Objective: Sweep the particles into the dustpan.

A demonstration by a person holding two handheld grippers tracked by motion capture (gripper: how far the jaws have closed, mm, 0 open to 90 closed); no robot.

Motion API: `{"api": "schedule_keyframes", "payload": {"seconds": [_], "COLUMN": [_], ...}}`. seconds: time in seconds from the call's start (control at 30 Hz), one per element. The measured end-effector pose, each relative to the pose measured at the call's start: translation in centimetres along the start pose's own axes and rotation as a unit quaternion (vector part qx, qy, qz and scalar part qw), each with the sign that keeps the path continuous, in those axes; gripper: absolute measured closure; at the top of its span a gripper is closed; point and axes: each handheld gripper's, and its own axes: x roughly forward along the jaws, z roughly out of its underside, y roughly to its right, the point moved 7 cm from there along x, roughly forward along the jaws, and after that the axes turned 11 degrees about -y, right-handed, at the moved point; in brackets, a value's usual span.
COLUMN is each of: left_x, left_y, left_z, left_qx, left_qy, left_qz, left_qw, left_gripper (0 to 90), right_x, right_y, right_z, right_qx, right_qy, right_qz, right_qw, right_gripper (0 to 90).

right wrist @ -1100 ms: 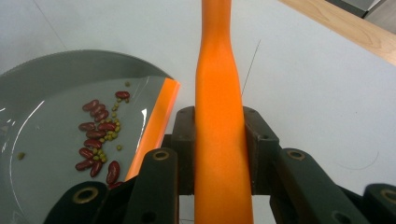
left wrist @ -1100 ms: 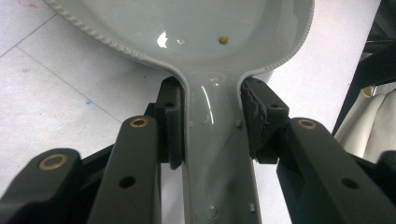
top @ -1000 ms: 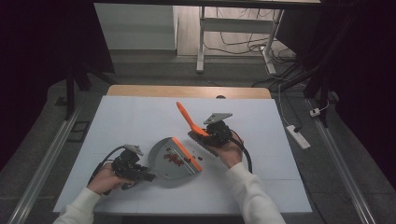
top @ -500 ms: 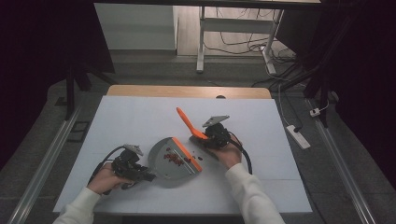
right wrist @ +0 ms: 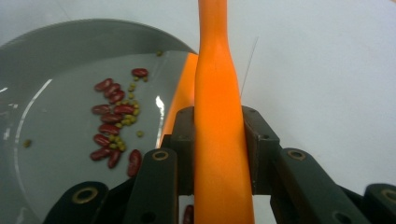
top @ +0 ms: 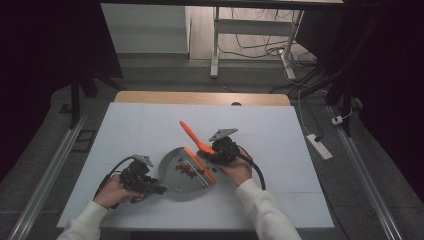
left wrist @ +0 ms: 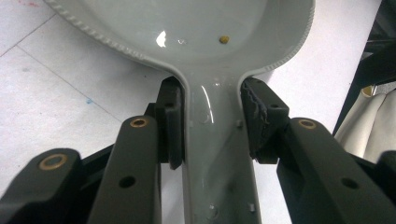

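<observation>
A grey dustpan point(top: 172, 162) lies on the white table, with red beans point(top: 186, 170) and small yellow-green ones point(right wrist: 122, 122) scattered inside it. My left gripper point(top: 150, 187) is shut on the dustpan's handle point(left wrist: 215, 149), its pads pressing both sides. My right gripper point(top: 212, 152) is shut on the orange brush handle point(right wrist: 219, 93), which slants up and away to the left point(top: 190, 132). The orange brush head point(top: 202, 167) rests at the dustpan's right edge, beside the beans.
The white table sheet point(top: 280, 135) spreads wide around the dustpan, with a wooden strip point(top: 200, 97) along its far edge. A power strip point(top: 318, 146) lies on the floor off the right side.
My right gripper and the orange brush have shifted slightly left and toward the person. The left gripper and dustpan have stayed put.
</observation>
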Motion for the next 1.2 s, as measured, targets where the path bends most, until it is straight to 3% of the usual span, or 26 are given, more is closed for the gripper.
{"api": "schedule_keyframes", "payload": {"seconds": [0.23,0.27,0.3,0.47,0.57,0.67,0.8,0.83,1.03,1.2], "left_x": [0.0,0.0,0.0,-0.1,-0.1,0.0,0.0,0.0,0.0,0.1], "left_y": [0.0,0.0,0.0,0.0,0.0,0.0,0.0,0.0,0.0,-0.1], "left_z": [0.1,0.0,0.0,0.0,0.0,0.0,0.0,0.0,0.1,0.1], "left_qx": [0.003,0.002,0.002,0.001,0.001,0.002,0.002,0.002,0.002,0.004], "left_qy": [-0.002,-0.002,-0.001,0.000,-0.001,-0.002,-0.002,-0.002,-0.003,-0.005], "left_qz": [-0.002,-0.001,-0.001,-0.002,-0.001,-0.001,-0.001,-0.002,-0.002,-0.004], "left_qw": [1.0000,1.0000,1.0000,1.0000,1.0000,1.0000,1.0000,1.0000,1.0000,1.0000], "left_gripper": [61.8,61.7,61.8,61.8,61.7,61.8,61.7,61.8,61.8,61.8], "right_x": [0.3,0.0,-0.1,-0.7,-1.5,-2.8,-3.3,-3.4,-2.9,-1.3], "right_y": [-2.0,-2.7,-3.1,-4.2,-3.8,-1.9,-0.5,0.4,2.1,2.9], "right_z": [-0.6,-1.0,-1.2,-1.9,-2.2,-2.1,-1.8,-1.5,-0.7,-0.4], "right_qx": [-0.004,0.002,0.007,0.001,0.006,0.011,0.022,0.024,0.039,0.048], "right_qy": [0.007,0.023,0.026,0.043,0.058,0.070,0.070,0.063,0.052,0.035], "right_qz": [-0.021,-0.057,-0.078,-0.106,-0.094,-0.052,-0.029,-0.009,0.010,0.019], "right_qw": [0.9998,0.9981,0.9966,0.9934,0.9939,0.9961,0.9969,0.9977,0.9978,0.9981], "right_gripper": [69.9,70.1,70.2,70.1,70.2,70.2,70.1,70.1,70.1,70.1]}}
